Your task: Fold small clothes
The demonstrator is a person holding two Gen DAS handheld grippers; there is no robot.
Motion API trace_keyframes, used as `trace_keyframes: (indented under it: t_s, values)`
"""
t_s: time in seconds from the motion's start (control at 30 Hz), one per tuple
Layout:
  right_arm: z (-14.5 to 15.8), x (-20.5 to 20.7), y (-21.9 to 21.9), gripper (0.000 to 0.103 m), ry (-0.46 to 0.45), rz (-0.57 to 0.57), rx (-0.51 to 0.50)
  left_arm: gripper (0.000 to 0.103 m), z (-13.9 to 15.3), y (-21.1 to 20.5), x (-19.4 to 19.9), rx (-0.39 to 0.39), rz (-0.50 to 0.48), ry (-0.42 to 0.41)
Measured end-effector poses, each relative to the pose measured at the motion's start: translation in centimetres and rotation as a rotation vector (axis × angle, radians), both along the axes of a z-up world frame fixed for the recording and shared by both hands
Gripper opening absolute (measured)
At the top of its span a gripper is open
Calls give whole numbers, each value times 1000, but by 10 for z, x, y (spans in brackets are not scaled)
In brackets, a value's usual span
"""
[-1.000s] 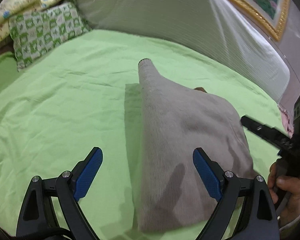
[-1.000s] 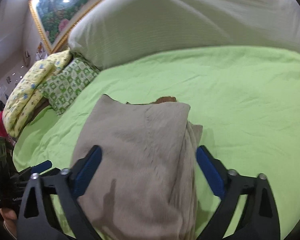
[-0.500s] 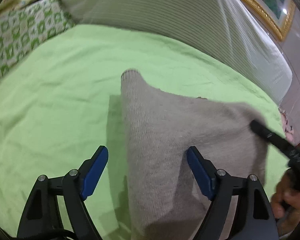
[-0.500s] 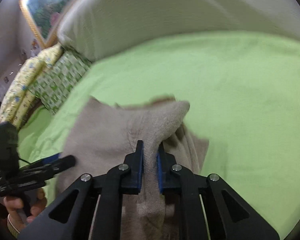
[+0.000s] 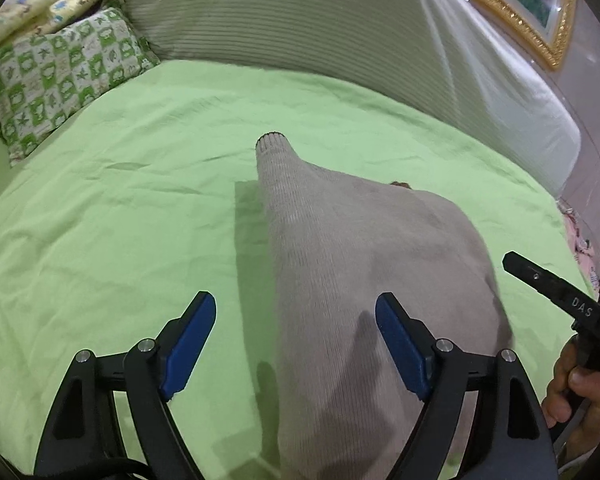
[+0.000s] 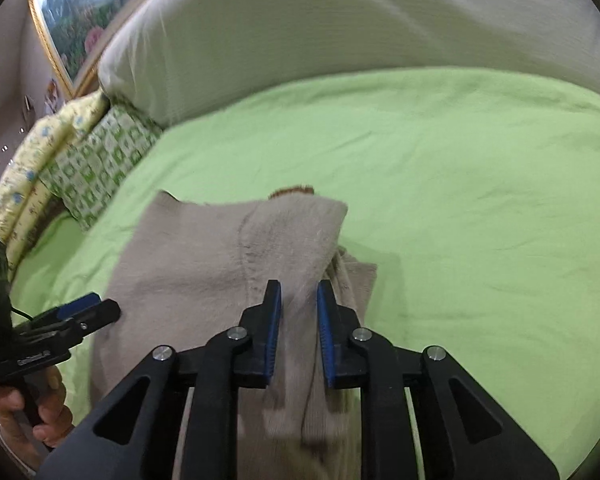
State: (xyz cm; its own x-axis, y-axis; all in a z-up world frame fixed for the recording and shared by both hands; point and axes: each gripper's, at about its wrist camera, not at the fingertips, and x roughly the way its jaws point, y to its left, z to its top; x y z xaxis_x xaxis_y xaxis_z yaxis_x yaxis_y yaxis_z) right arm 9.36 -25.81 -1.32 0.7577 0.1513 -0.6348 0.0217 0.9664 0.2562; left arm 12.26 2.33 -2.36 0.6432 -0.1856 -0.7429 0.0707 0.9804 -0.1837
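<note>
The grey sweater lies on the green sheet, its near end cut off. The left gripper hangs wide open, empty. The right gripper has just been opening — a fold sits between its pads, contact unclear.

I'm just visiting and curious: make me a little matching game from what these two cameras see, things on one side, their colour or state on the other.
Things:
1. bed sheet
2. knitted garment
3. left gripper
4. right gripper

Colour or state:
A. beige-grey, lying partly folded
B. jaws narrow, a fold of cloth between the pads
C. plain light green, spread out
D. jaws wide apart, gripping nothing

Pairs: 1-C, 2-A, 3-D, 4-B
</note>
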Motion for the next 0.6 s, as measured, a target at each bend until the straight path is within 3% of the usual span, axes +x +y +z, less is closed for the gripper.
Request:
trace_keyframes:
  t_s: [0.17, 0.23, 0.27, 0.3, 0.33, 0.4, 0.5, 0.6]
  values:
    - [0, -37, 7, 21, 6, 26, 39, 83, -5, 5, -38, -19, -3, 23]
    - [-10, -47, 13, 34, 31, 22, 23, 83, -13, 2, -48, 2, -3, 36]
    - [-15, -49, 15, 48, 43, 15, 8, 83, -16, 1, -49, 16, -3, 44]
    - [-22, -50, 19, 50, 58, 12, -12, 83, -21, -1, -49, 34, -3, 56]
    - [-30, -48, 22, 48, 81, 10, -35, 84, -25, -2, -48, 40, 1, 65]
    - [-42, -47, 22, 17, 120, -2, -71, 84, -28, 0, -45, 16, 2, 83]
    - [-40, -53, 13, 9, 111, -21, -53, 86, -26, -1, -45, 17, -2, 73]
    - [-36, -56, 12, 8, 107, -24, -88, 88, -37, -2, -41, 31, -2, 84]
